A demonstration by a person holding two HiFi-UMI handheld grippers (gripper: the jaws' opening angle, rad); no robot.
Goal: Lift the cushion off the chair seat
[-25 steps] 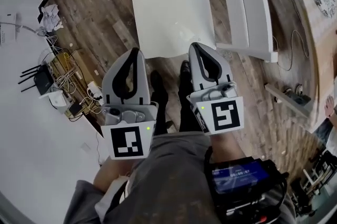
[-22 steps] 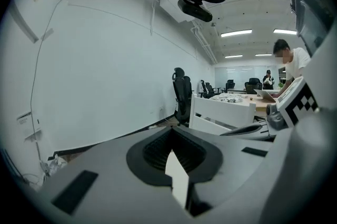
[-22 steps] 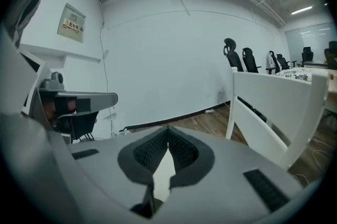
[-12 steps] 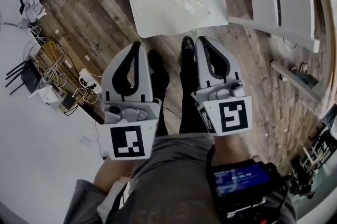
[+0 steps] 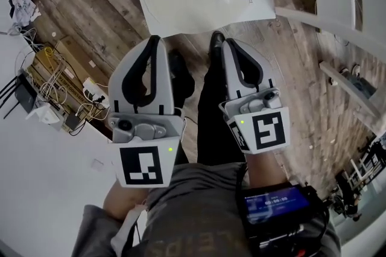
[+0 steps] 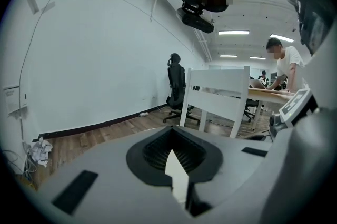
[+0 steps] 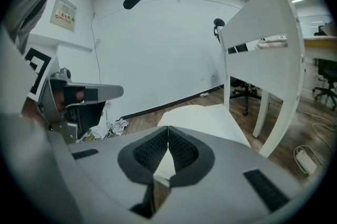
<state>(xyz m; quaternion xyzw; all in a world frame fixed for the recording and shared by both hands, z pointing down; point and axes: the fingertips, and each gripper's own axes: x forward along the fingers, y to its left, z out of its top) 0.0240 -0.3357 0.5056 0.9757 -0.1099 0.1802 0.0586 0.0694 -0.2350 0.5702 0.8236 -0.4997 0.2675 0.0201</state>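
Nothing I can read outright from here; at five o'clock in the head view a small screen [image 5: 274, 201] shows a pale row of digits set out like a clock, too blurred to make out; at six o'clock the grey garment [image 5: 199, 244] bears faint large letters I cannot spell; the two marker cubes [image 5: 142, 166] [image 5: 266, 131] carry black-and-white square patterns, no letters; in the right gripper view a wall notice [image 7: 63, 13] at ten o'clock has red print too small to read; in the left gripper view a wall sheet [image 6: 13, 98] at nine o'clock is equally illegible.

Cable tangle [image 5: 57, 72], crumpled paper [image 5: 21, 3]
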